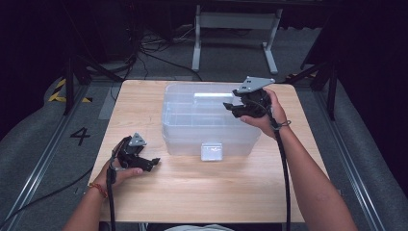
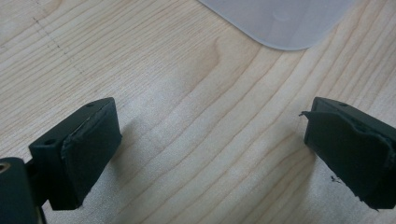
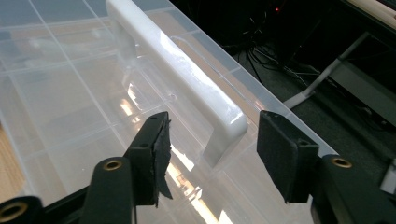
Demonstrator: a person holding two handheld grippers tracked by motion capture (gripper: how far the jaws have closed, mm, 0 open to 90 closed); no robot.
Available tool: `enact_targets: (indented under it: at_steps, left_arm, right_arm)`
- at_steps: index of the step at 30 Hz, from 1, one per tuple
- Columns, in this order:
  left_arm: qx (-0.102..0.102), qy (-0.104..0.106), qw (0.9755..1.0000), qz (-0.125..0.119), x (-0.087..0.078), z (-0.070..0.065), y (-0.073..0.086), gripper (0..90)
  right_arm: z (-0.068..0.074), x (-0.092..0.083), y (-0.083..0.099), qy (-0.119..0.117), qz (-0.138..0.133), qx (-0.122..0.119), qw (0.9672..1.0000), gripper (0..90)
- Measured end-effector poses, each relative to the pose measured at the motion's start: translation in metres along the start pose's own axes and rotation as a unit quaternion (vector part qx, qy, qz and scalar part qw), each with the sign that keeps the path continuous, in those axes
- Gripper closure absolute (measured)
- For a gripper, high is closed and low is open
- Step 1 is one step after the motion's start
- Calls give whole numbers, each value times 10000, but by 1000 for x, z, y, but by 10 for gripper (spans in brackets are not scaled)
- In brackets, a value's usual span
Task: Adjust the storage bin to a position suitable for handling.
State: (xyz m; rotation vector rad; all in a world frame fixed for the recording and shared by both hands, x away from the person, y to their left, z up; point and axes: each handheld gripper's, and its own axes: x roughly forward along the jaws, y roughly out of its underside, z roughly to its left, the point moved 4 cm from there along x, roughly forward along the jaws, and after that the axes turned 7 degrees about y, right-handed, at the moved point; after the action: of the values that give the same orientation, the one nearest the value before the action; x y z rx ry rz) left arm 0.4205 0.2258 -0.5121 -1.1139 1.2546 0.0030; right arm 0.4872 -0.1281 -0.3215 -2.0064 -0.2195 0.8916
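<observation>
From the high view, a clear plastic box (image 1: pixel 211 120) is seen mid-table (image 1: pixel 202 192), slightly far of centre, with a white latch (image 1: pixel 211 151) on its near wall. The right gripper (image 1: pixel 231 108) is held over the box's right end; the left gripper (image 1: pixel 155 162) is rested low on the wood, just near-left of the box.

In the right gripper view, a glossy white handle (image 3: pixel 187 79) on the ribbed, translucent lid (image 3: pixel 60 93) is shown, which is barely made out from above. The right gripper's pads (image 3: pixel 280 154) are set on either side of the handle's end, partly open, no contact seen; nothing gripped.

In the left gripper view, pale wood grain and a rounded frosted box corner (image 2: pixel 285 23) are shown. Left gripper released, jaws wide apart, nothing between; foam pads (image 2: pixel 88 149) are worn and ragged at the edges.
</observation>
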Motion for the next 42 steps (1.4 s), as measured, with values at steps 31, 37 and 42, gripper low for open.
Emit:
enact_targets:
  at_steps: [31,37,42]
  left_arm:
    - [230,-84,9986,-460,-14,-9,-18,277]
    - [463,-112,9955,-814,-27,-19,-32,307]
    - [538,-66,9929,-1061,-37,-23,-43,356]
  right_arm:
    - [-4,11,-4,163,274,79,9995,715]
    - [-6,12,-6,156,315,138,9993,715]
    - [-9,13,-10,163,373,189,9990,714]
